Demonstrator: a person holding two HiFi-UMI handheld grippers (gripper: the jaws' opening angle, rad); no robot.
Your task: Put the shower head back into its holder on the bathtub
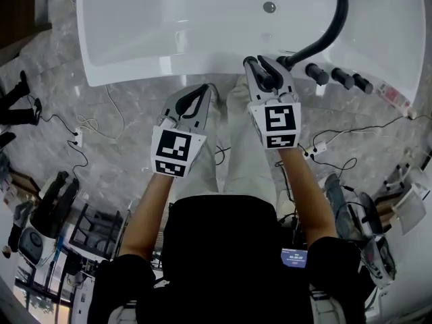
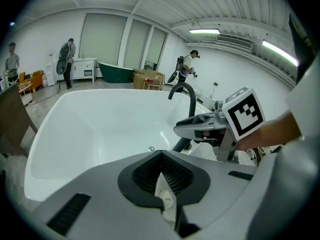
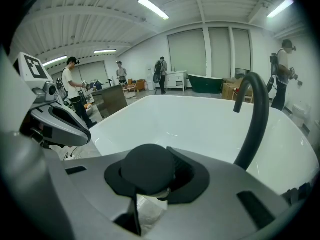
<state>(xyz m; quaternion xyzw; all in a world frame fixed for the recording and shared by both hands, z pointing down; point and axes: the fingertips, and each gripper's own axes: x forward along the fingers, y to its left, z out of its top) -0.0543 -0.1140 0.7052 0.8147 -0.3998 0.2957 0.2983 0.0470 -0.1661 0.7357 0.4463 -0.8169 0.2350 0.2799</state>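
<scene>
Clamped in the right gripper (image 1: 262, 66): the black shower head (image 3: 147, 170), jaws partway apart and closed onto its body, rounded end filling the notch between the pads. Carried just short of the foot of the black spout (image 1: 332, 29), over the near rim of the white bathtub (image 1: 135, 69), on the spout's left in the head view. Held angled downward, presumably for lowering into a seat on the rim.

Seen end-on from the right gripper view, so long axis apparently running along the line of sight through the jaws, one end toward the camera, the other down toward the rim. Exact tilt not readable.

To the right of the spout's foot, a row of black fittings (image 1: 339, 77) on the rim. Holder probably among them, which one unclear.

Further left of the spout, just short of the tub edge, the left gripper (image 1: 202, 92): jaws together, nothing gripped, only pale trouser cloth seen through the gap. Likely held aside to leave the approach free.
</scene>
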